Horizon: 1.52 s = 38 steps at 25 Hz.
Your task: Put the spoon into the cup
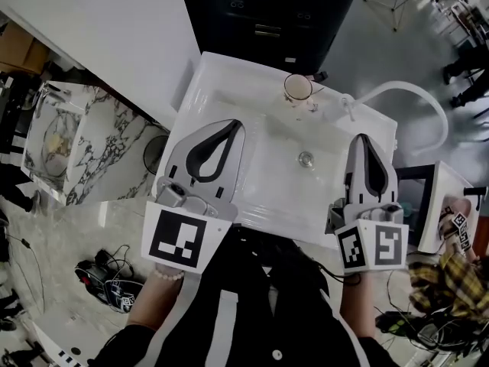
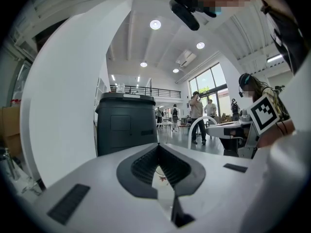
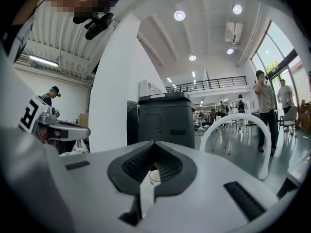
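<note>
head view shows a big white sink (image 1: 269,191) with a dark bin (image 1: 267,10) behind it. both claws hang over the sink. the left gripper (image 1: 231,125) has its tips pressed together with nothing in them, and so does the right gripper (image 1: 361,138). a white hose (image 1: 409,86) bends at the right. the cup (image 1: 298,88) stands at the sink's far edge, well apart from both. the spoon is too small to make out.
</note>
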Each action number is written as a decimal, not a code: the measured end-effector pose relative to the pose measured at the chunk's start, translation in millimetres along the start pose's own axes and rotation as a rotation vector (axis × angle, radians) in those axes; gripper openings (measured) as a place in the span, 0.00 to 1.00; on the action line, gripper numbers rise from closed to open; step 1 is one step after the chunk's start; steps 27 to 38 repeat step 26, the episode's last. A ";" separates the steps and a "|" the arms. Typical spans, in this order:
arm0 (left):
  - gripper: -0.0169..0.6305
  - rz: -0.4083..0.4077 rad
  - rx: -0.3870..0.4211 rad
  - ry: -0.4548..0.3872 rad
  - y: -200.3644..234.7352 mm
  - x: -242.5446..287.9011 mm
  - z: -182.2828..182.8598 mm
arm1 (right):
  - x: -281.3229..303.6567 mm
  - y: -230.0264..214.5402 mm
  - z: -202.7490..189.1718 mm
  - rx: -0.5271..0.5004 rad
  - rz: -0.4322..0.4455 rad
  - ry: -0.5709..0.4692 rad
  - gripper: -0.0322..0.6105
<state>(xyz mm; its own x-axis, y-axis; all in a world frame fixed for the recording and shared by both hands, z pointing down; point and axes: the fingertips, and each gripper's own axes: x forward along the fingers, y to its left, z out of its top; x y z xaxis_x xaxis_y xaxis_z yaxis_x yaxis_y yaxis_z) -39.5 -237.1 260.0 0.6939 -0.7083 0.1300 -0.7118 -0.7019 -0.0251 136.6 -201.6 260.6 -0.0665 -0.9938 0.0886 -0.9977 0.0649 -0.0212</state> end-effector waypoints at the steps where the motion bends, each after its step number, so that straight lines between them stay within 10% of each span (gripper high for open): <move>1: 0.03 0.002 -0.002 0.001 0.4 -0.3 -0.4 | 0.4 0.6 -0.3 0.000 0.002 0.001 0.05; 38: 0.03 0.014 -0.005 0.009 6.6 -0.7 -3.5 | 9.0 10.8 -4.4 -0.004 0.034 0.019 0.05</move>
